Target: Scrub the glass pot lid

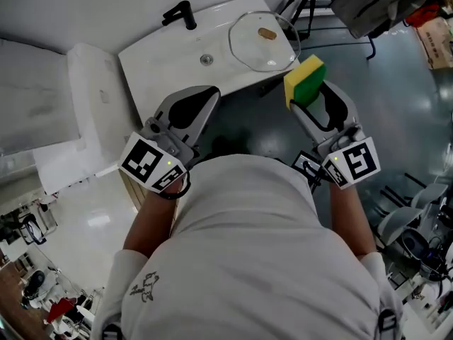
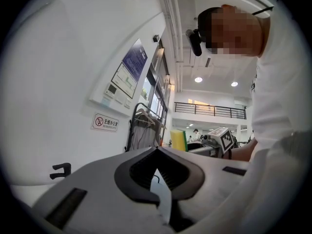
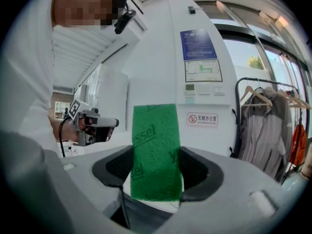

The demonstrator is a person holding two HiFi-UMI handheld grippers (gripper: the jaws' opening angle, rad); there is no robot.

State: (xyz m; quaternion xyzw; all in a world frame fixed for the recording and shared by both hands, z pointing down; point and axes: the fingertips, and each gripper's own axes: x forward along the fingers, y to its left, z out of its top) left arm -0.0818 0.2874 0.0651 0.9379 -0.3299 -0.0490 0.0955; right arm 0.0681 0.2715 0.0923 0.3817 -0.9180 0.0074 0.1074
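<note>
The glass pot lid [image 1: 260,42], clear with a brown knob, lies in the right part of the white sink [image 1: 163,59] in the head view. My right gripper [image 1: 315,98] is shut on a yellow and green sponge [image 1: 304,80], held just short of the sink's front edge below the lid. In the right gripper view the sponge's green face [image 3: 155,145] stands upright between the jaws. My left gripper [image 1: 211,94] is shut with nothing in it, near the sink's front edge to the left. Its jaws meet tip to tip in the left gripper view [image 2: 157,149].
A black faucet [image 1: 180,13] stands at the back of the sink. A white counter [image 1: 78,119] runs along the left. Tripod legs [image 1: 304,6] and a cardboard box [image 1: 435,37] are at the upper right, chairs [image 1: 403,225] at the lower right. A clothes rack [image 3: 273,126] stands by the wall.
</note>
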